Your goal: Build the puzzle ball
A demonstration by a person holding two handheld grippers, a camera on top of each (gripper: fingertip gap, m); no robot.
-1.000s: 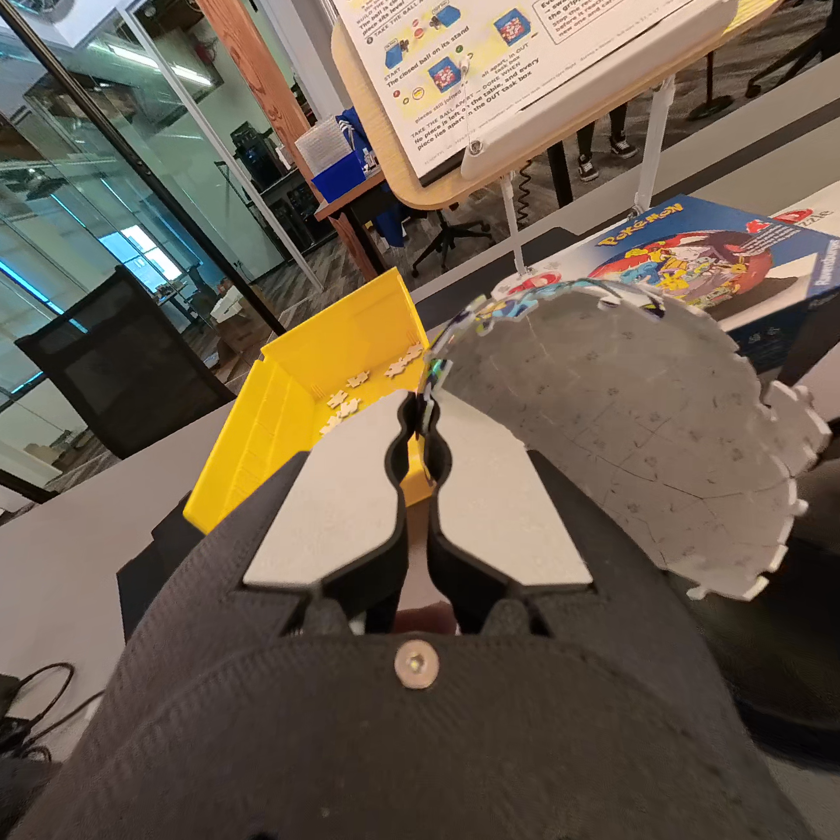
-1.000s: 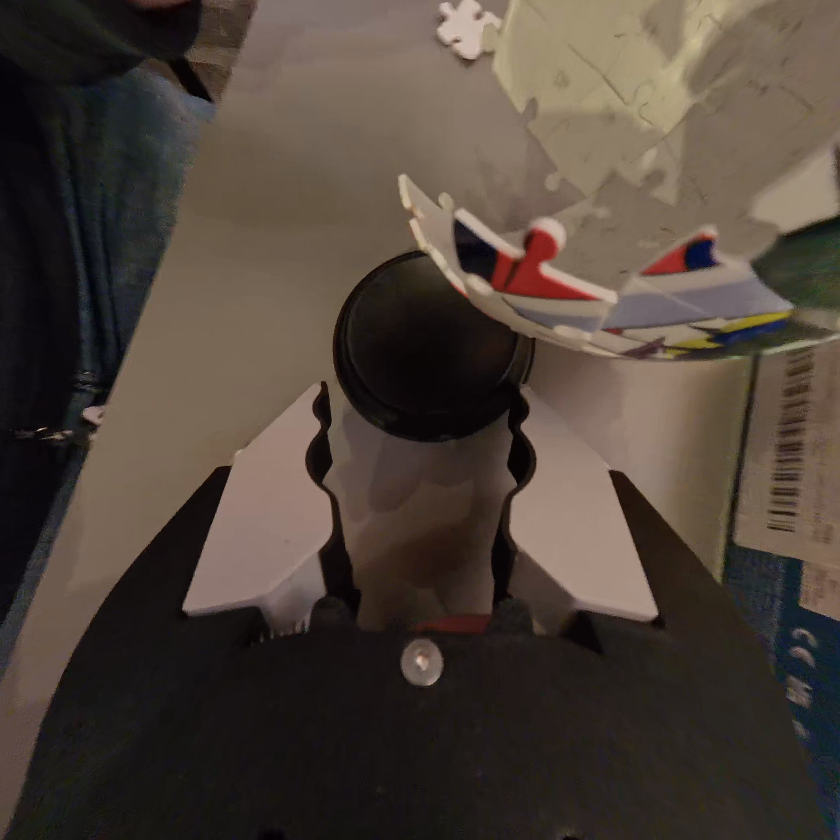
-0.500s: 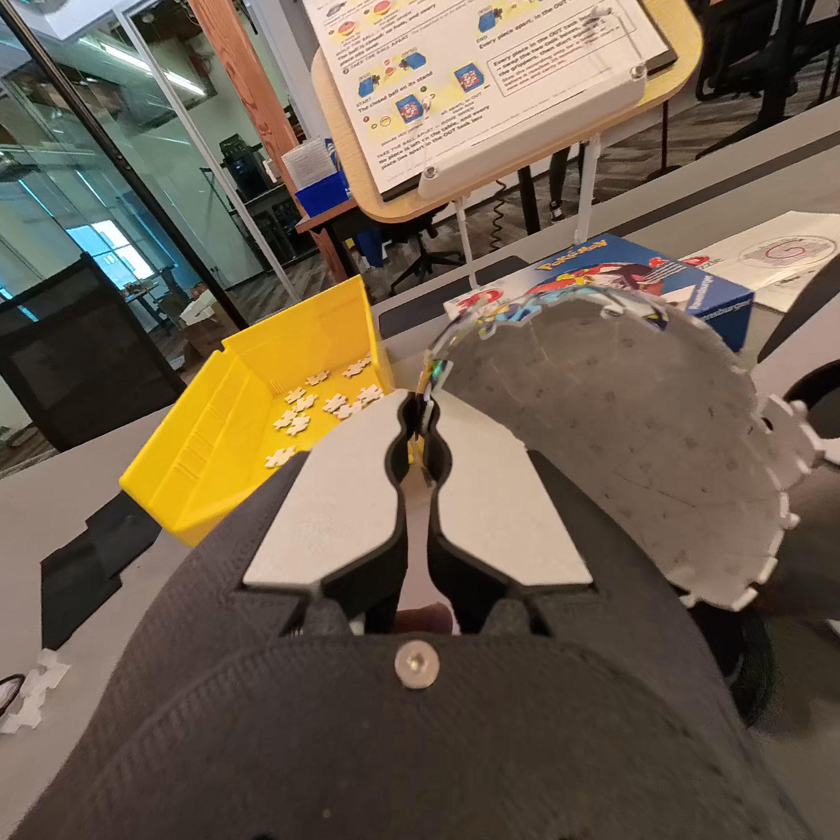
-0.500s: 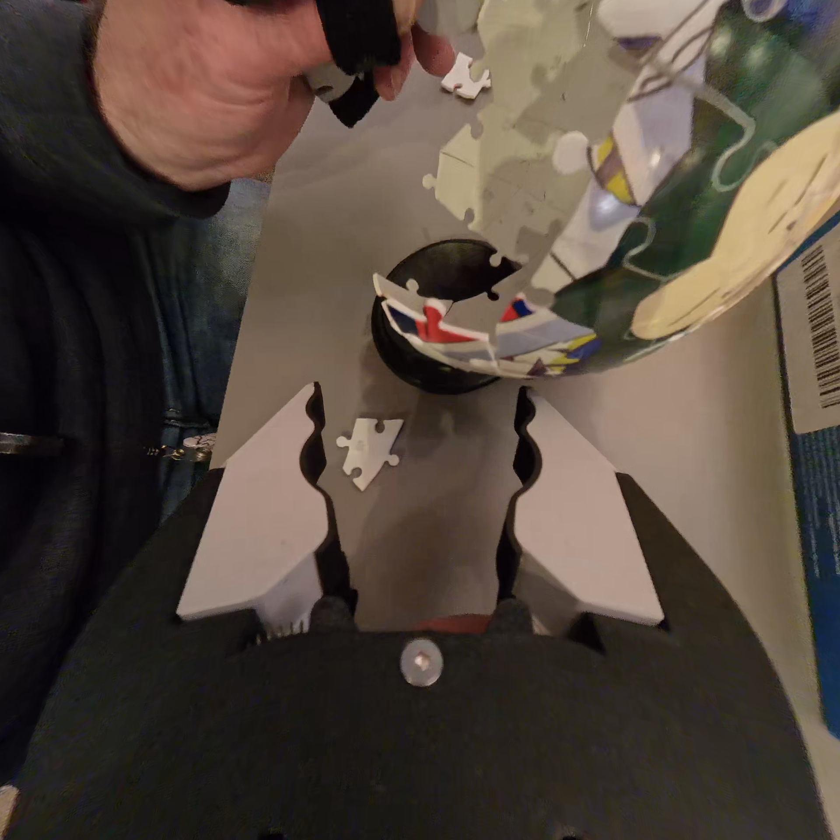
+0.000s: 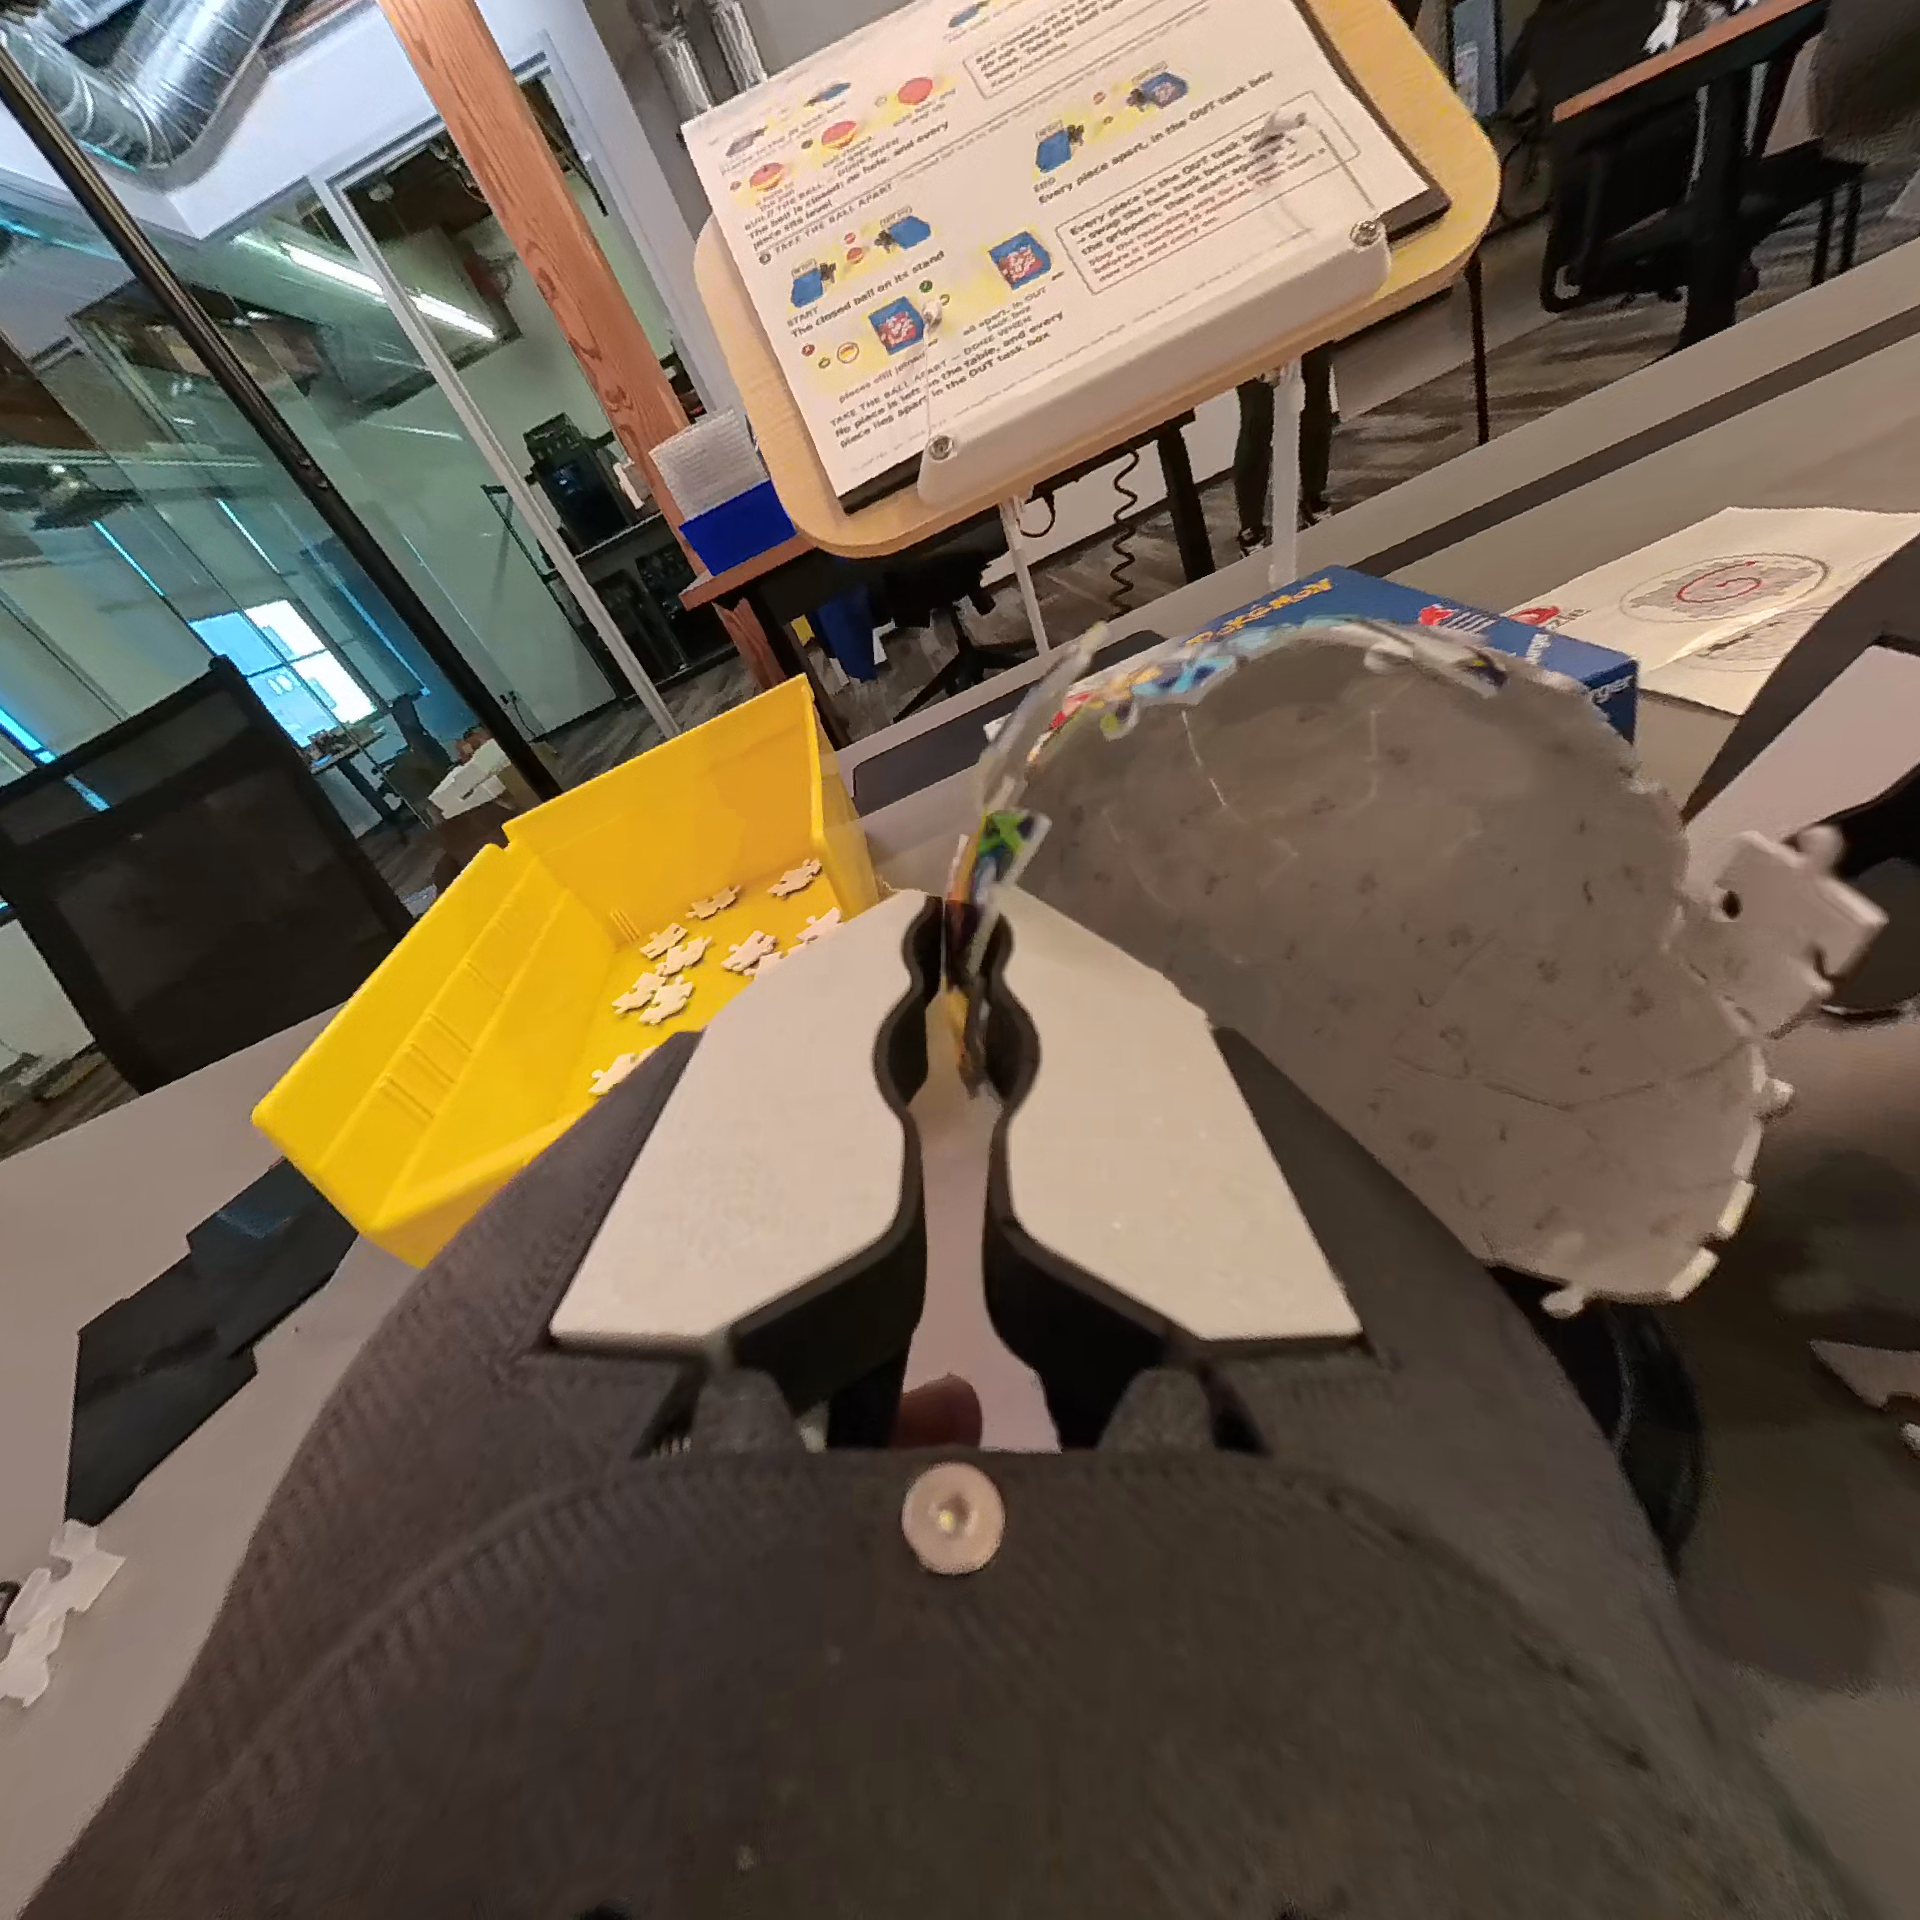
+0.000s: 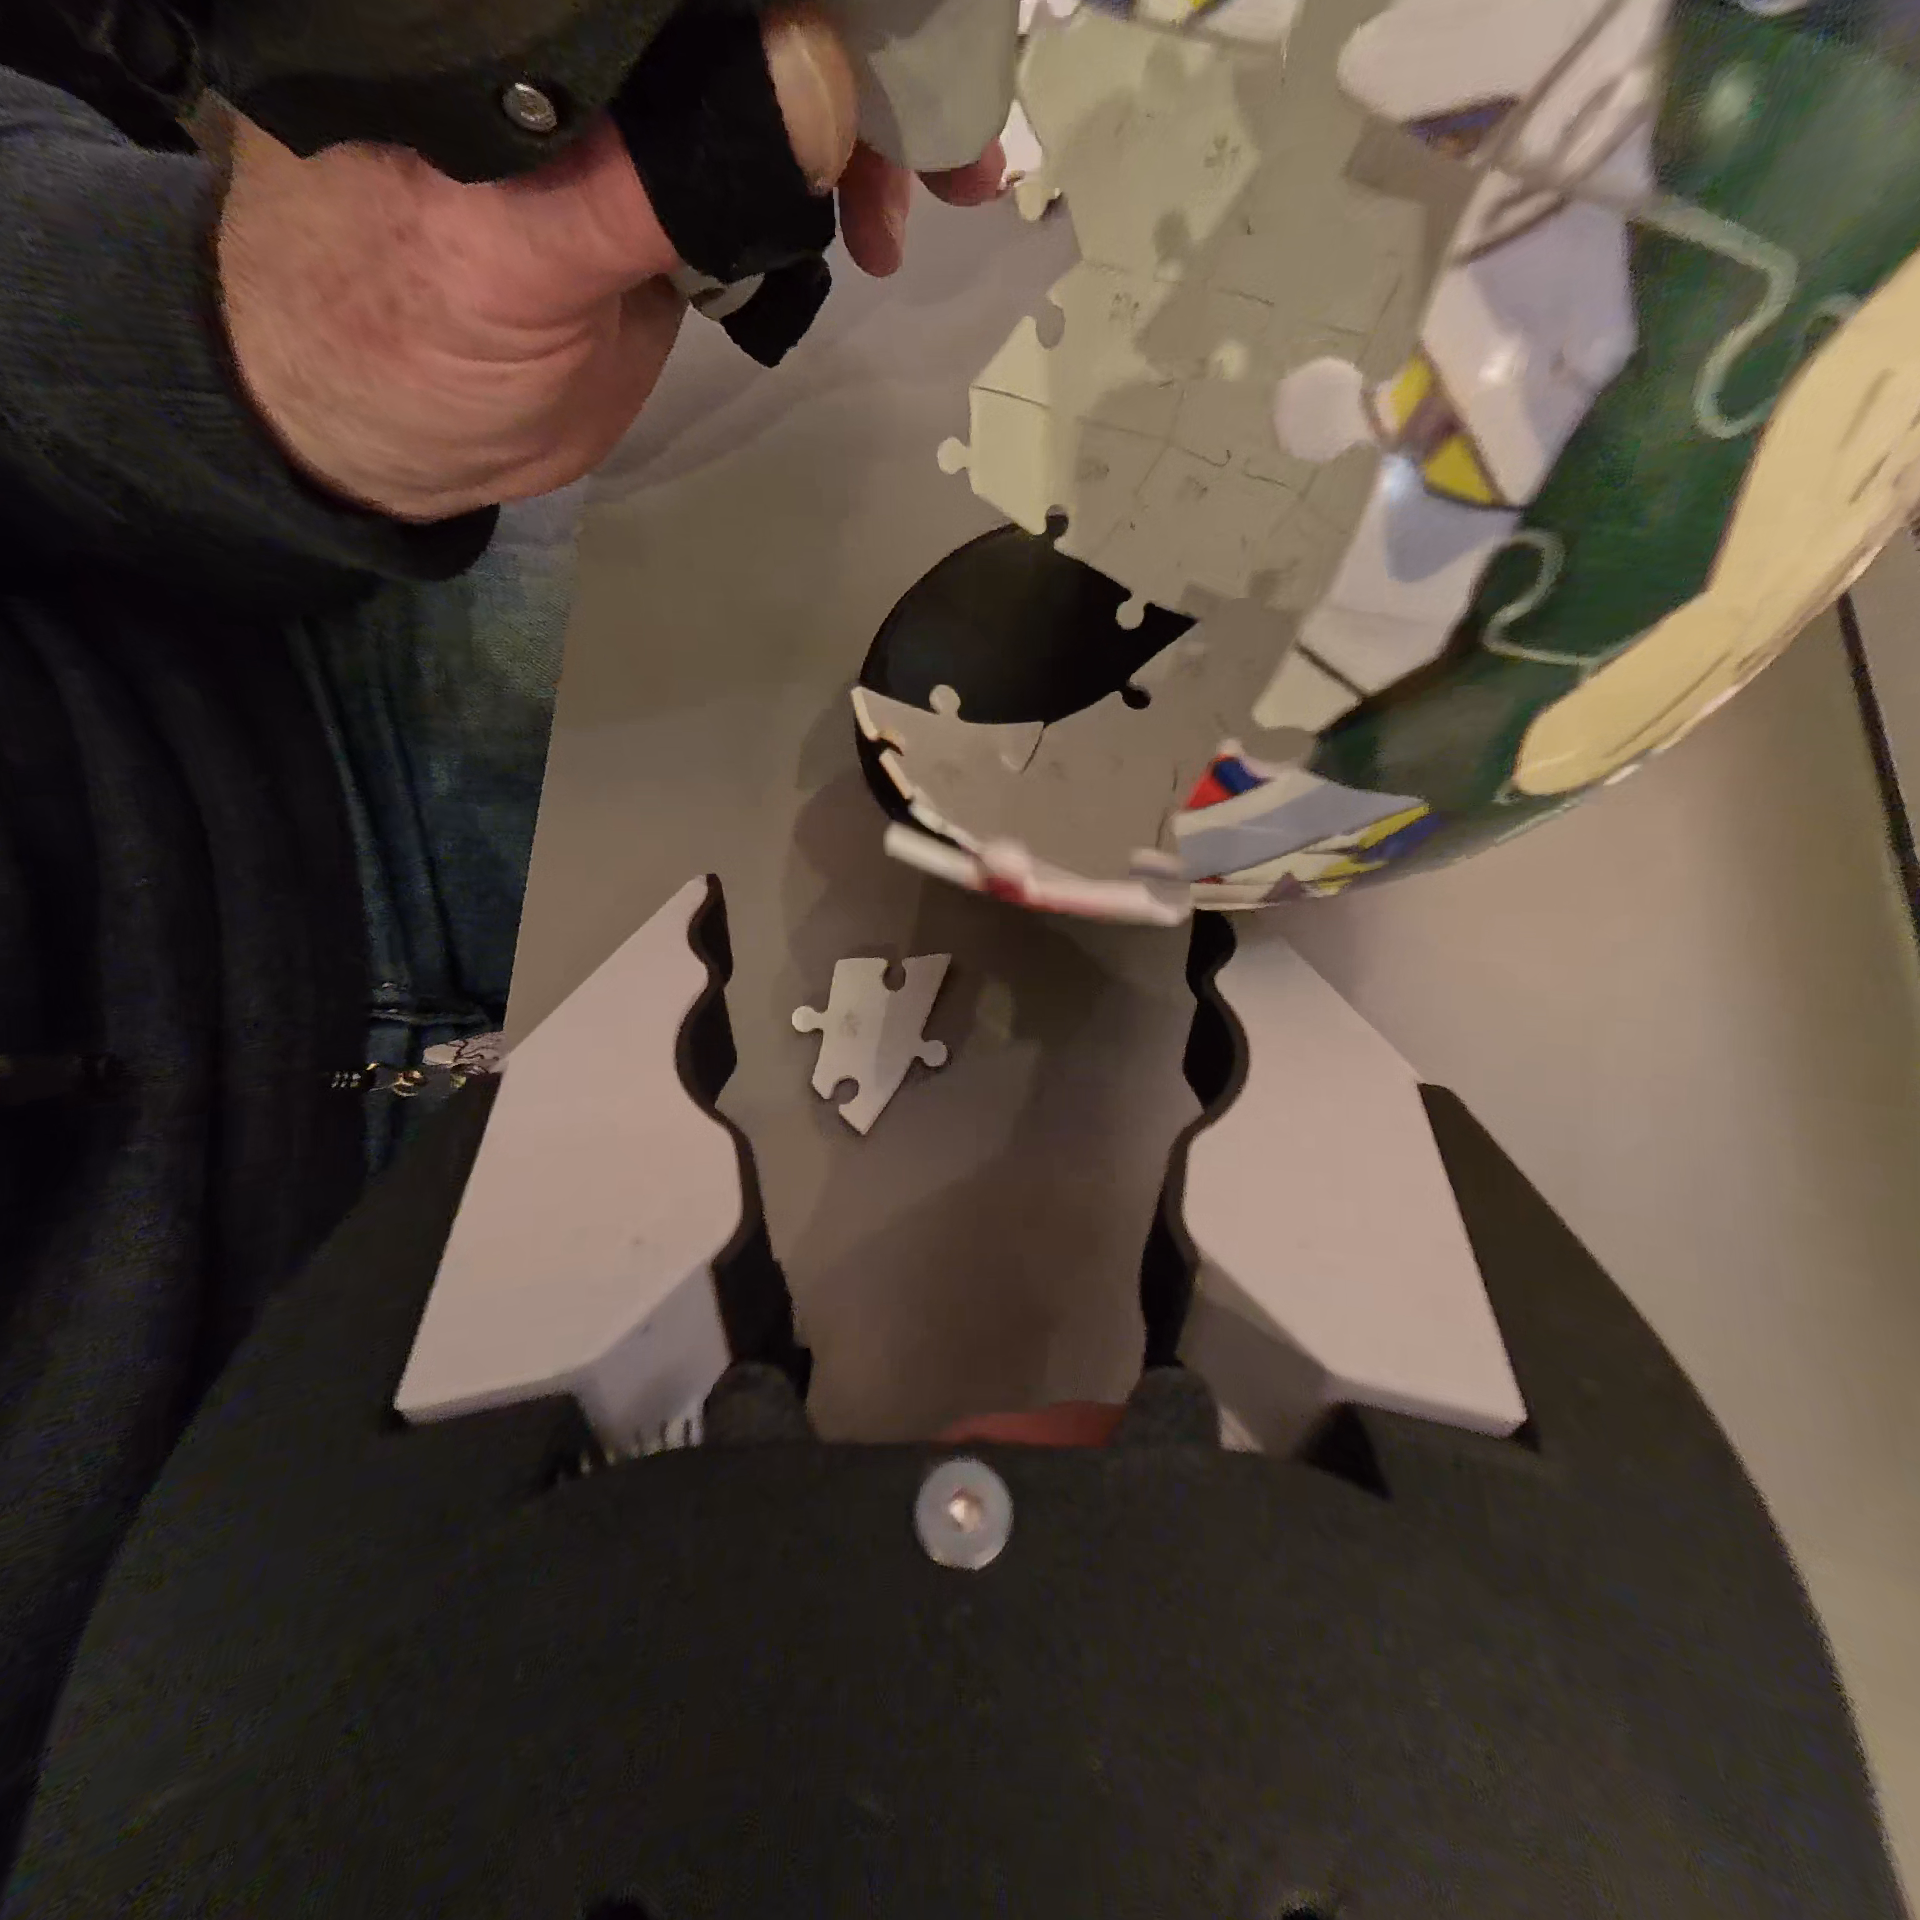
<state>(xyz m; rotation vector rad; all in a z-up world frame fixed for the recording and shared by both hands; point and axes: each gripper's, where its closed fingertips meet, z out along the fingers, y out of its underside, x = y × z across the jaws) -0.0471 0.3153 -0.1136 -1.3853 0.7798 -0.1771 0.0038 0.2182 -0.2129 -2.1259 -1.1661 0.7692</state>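
My left gripper is shut on the rim of the partly built puzzle ball, a curved shell with a grey inside, held up above the table. In the right wrist view the same shell hangs at the upper right, its coloured outside showing, over a black round stand. My right gripper is open and empty, pointing down at the table. A loose grey puzzle piece lies on the table between its fingers. The person's hand holding the left gripper shows at the upper left.
A yellow bin with several loose white pieces stands left of the shell. The blue puzzle box lies behind it. An instruction board on a stand rises at the back. More loose pieces lie at the left table edge. Across from one pair of fingers to the other is roughly 15 cm.
The left gripper has tilted and lifted the shell, which now shows more of its coloured outside. The right gripper has drawn back from the stand, bringing the loose piece between its fingers.
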